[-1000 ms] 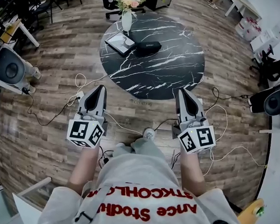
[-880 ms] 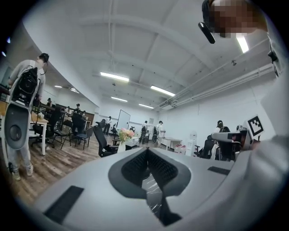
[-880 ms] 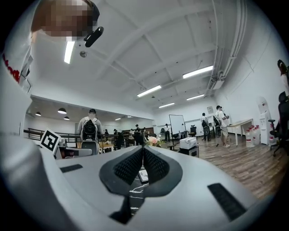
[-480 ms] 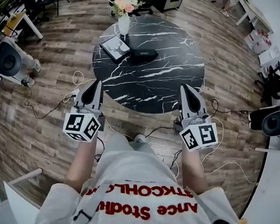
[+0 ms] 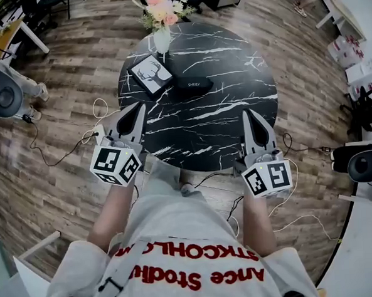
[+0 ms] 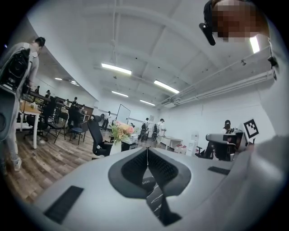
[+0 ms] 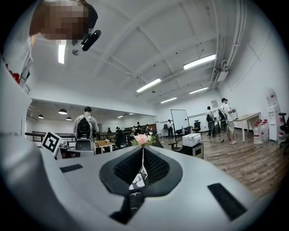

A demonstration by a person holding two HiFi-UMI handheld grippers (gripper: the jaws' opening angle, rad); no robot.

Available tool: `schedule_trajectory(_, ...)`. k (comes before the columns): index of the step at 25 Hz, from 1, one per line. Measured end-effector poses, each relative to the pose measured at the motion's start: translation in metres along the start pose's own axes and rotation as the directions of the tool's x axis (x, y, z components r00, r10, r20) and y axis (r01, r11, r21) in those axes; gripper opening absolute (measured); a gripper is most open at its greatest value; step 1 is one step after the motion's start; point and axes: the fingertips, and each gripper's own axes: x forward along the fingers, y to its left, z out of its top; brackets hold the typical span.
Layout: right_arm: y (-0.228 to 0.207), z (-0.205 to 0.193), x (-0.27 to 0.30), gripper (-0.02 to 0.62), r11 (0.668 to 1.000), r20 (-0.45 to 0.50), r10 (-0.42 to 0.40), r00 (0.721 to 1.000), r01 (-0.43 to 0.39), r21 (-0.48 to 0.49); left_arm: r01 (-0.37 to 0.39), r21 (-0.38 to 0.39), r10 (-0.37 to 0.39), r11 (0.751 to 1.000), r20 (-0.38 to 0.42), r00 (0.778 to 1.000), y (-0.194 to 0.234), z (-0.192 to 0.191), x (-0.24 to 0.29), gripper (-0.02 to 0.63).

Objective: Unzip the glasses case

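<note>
The black glasses case (image 5: 192, 85) lies zipped on the far left part of the round black marble table (image 5: 233, 104). My left gripper (image 5: 139, 108) is shut and empty, with its tips over the table's near left rim, a short way in front of the case. My right gripper (image 5: 248, 114) is also shut and empty, over the near right rim. In the left gripper view the closed jaws (image 6: 147, 151) point level at the case (image 6: 145, 182), which shows through the gap beneath them. The right gripper view shows its shut jaws (image 7: 143, 151) aimed at the flowers (image 7: 142, 139).
A framed deer picture (image 5: 150, 73) lies just left of the case, and a white vase of flowers (image 5: 162, 36) stands behind it at the far rim. Cables (image 5: 102, 109) trail over the wooden floor. Desks, chairs and people fill the room beyond.
Both grippers have moved forward together from over the floor to the table's near rim. The table and case now sit closer. Both stay shut.
</note>
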Motion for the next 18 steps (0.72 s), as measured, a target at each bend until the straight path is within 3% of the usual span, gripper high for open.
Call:
schedule_trajectory(5,-0.007,-0.006,0.075,0.017,1.000,-0.044,-0.004,0.999,0.003,-0.010,0.071,0.025,-0.070,0.997,-0.036,0.997,0.044,0.006,0.058,0.011)
schedule_trajectory(11,-0.010,-0.051,0.128,0.018,1.000,-0.183,-0.013,0.983,0.014,-0.001,0.152,-0.010,-0.152,0.988,-0.116,0.982,0.078,-0.014,0.105,0.011)
schedule_trajectory(18,-0.029,-0.104,0.171,0.018,0.997,-0.280,0.016,0.960,0.007,0.081,0.145,-0.056,-0.154,0.988,-0.220,0.963,0.090,-0.069,0.144,0.011)
